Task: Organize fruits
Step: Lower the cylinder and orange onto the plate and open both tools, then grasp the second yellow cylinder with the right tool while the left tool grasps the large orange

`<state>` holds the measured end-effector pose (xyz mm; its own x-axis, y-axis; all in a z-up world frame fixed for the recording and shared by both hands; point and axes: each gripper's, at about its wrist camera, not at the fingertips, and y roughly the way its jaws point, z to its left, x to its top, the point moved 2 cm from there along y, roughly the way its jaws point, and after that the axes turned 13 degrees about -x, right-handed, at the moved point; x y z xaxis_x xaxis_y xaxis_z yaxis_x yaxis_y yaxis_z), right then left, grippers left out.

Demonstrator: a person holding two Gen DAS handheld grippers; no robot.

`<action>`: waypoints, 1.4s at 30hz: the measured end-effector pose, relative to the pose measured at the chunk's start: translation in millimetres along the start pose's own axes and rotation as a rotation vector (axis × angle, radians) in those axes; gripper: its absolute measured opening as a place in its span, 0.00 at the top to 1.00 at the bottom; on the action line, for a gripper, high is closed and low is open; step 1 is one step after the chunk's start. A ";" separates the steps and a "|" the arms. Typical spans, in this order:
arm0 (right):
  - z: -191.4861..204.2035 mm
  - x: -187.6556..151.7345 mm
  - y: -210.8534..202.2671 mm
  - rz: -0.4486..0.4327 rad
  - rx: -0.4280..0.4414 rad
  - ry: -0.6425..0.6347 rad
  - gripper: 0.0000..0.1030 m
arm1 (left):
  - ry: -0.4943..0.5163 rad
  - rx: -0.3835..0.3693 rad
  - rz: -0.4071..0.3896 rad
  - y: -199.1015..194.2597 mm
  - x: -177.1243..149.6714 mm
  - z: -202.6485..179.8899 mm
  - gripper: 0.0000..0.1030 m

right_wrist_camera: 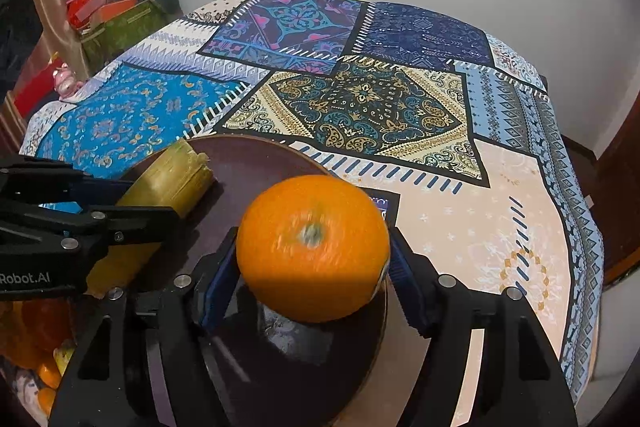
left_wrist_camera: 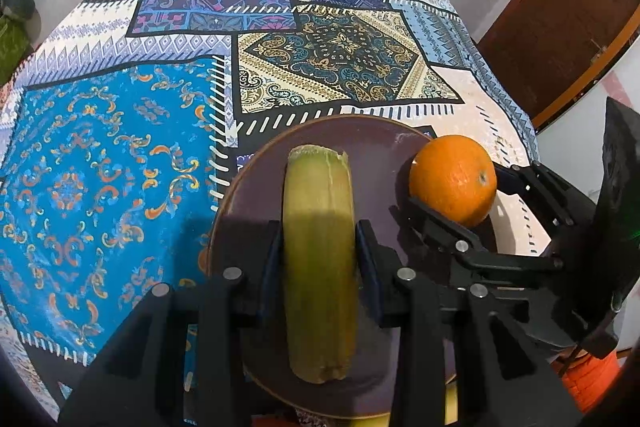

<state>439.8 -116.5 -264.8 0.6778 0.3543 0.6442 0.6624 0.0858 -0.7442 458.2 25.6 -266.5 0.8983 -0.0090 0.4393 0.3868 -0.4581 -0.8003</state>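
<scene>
A dark purple plate (left_wrist_camera: 248, 195) lies on a patchwork tablecloth. My left gripper (left_wrist_camera: 318, 251) is shut on a yellow-green banana (left_wrist_camera: 318, 227) and holds it lengthwise over the plate. My right gripper (right_wrist_camera: 312, 267) is shut on an orange (right_wrist_camera: 312, 247) over the plate's right side (right_wrist_camera: 256, 163). In the left wrist view the orange (left_wrist_camera: 452, 179) sits in the right gripper (left_wrist_camera: 456, 195) at the plate's right rim. In the right wrist view the banana (right_wrist_camera: 168, 183) and the left gripper (right_wrist_camera: 132, 203) are at the left.
The patchwork cloth (left_wrist_camera: 120, 147) covers the table (right_wrist_camera: 480, 227). More oranges and yellow fruit (right_wrist_camera: 48, 367) show at the lower left of the right wrist view. Boxes and clutter (right_wrist_camera: 112, 19) stand beyond the table's left edge. A wooden door (left_wrist_camera: 560, 27) is at the right.
</scene>
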 end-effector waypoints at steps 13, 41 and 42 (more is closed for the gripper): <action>-10.0 -5.5 -45.4 -0.044 0.012 0.049 0.25 | 0.028 0.060 -0.076 -48.0 -14.2 -15.9 0.62; 39.1 -85.6 -105.6 0.028 0.124 -0.068 0.25 | 0.008 0.202 -0.132 -171.0 -158.5 24.0 0.40; 41.2 -87.7 -102.0 0.040 0.131 -0.072 0.25 | -0.004 0.206 -0.122 -168.7 -164.3 27.1 0.40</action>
<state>299.7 -118.0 -252.6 0.6752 0.4255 0.6025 0.5849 0.1888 -0.7888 251.0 128.5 -214.7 0.8433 0.0393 0.5361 0.5261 -0.2650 -0.8081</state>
